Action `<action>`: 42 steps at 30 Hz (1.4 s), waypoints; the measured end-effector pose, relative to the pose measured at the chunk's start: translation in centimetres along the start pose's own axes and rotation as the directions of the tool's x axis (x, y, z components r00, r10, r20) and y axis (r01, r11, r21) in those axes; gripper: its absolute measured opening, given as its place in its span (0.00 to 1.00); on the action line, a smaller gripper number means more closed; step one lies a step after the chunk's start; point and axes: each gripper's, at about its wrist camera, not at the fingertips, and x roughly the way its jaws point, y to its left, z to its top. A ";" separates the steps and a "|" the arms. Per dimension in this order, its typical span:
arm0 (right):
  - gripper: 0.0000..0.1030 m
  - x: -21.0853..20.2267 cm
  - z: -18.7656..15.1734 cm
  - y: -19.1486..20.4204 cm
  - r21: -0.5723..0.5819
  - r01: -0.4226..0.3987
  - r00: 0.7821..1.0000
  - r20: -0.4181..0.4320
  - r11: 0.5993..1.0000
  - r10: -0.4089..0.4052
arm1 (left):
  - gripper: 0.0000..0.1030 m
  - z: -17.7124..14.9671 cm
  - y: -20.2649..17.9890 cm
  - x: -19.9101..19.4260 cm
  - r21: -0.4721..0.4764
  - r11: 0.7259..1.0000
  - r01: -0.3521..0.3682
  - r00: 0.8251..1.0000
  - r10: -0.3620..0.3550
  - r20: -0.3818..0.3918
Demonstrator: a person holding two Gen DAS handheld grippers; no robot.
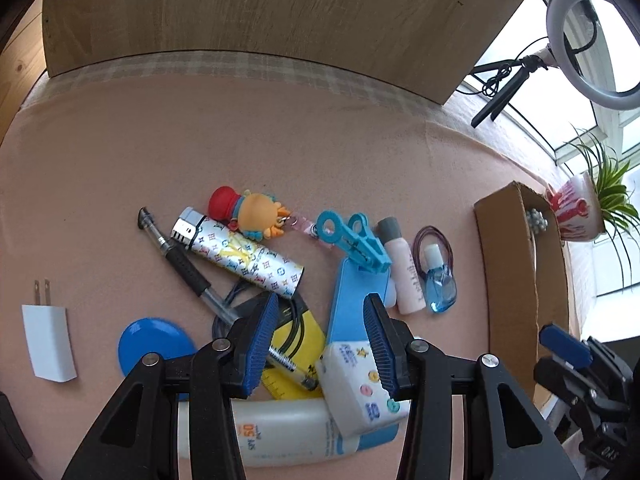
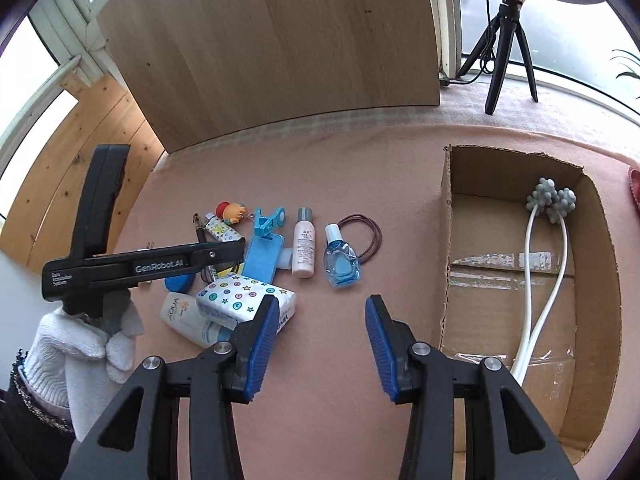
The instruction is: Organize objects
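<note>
A pile of small items lies on the pink cloth: a tissue pack, a sunscreen bottle, a pen, a patterned lighter, a doll keychain, a blue clip, a pink bottle, a small blue bottle and hair ties. My left gripper hovers open over the tissue pack and a yellow item. My right gripper stands open above bare cloth, between the pile and the cardboard box, holding nothing.
The box holds a white massager with grey knobbed heads. A white charger and a blue disc lie left of the pile. A wooden board stands behind. A tripod and a potted plant sit far right.
</note>
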 end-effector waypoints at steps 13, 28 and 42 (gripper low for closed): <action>0.40 -0.7 -0.1 -1.8 0.065 -0.014 1.000 -0.002 0.998 0.014 | 0.33 -1.9 -4.8 3.7 0.156 0.985 0.072 0.993 -0.057 -0.102; 0.40 -1.0 -4.4 -1.1 0.082 -0.058 0.997 -0.044 0.995 0.062 | 0.47 -11.1 -7.7 1.5 0.316 0.938 0.142 0.985 -0.102 -0.141; 0.40 2.8 -6.8 2.5 0.030 -0.074 0.987 -0.142 0.997 0.078 | 0.48 -10.5 -0.5 -2.1 0.124 0.992 0.039 0.999 -0.037 -0.014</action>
